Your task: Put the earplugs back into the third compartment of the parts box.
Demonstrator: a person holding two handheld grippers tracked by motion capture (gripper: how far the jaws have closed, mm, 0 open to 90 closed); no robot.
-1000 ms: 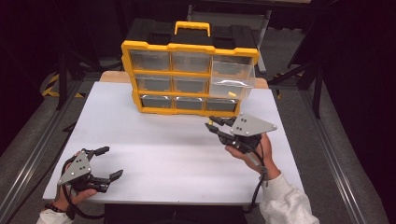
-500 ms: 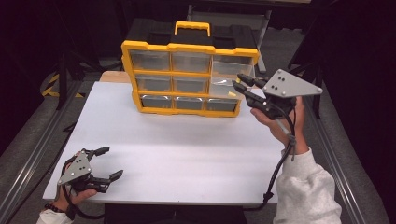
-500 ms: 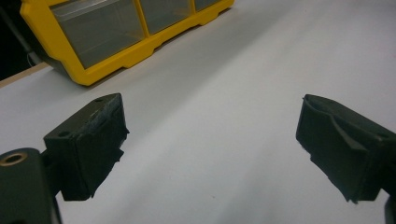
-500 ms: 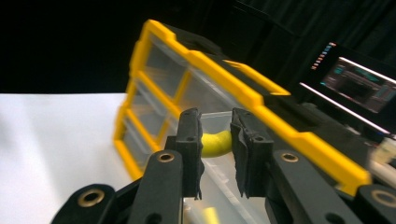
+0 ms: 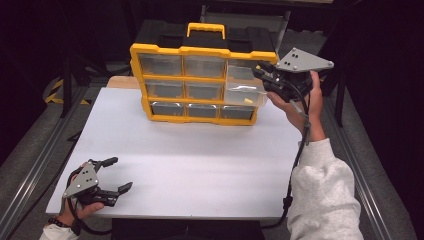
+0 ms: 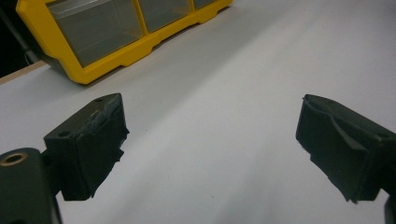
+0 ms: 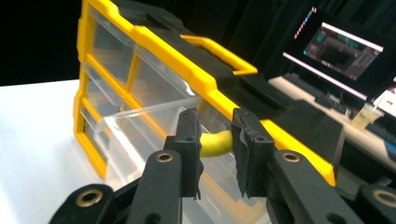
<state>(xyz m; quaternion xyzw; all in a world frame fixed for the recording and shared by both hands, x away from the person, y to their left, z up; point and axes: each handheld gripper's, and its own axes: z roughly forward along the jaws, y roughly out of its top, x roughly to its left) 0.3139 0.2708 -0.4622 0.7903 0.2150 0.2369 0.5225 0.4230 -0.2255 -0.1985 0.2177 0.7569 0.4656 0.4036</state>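
High view: my right gripper [image 5: 261,71] is raised at the upper right corner of the yellow organizer [image 5: 200,82], fingertips over the pulled-out clear drawer [image 5: 243,92] in the right column. The grey plate and my hand hide the jaws, so what they hold can't be made out here. A small yellow speck lies in that drawer; too small to tell what. My left gripper [image 5: 113,174] sits low at the near left corner of the white table [image 5: 200,160], jaws spread wide, nothing between them. My forearm is cut off by the bottom edge.

Left gripper view: both black pads stand far apart over bare tabletop. The organizer's lower left corner shows top left, the rest cut off by the frame.

Right gripper view: my jaws are closed on a small yellow curved piece [image 7: 215,143], pads pressing both ends; only its middle shows. It hangs in front of the organizer's top right area, above the open drawer. A lit screen [image 7: 341,49] blurs behind.
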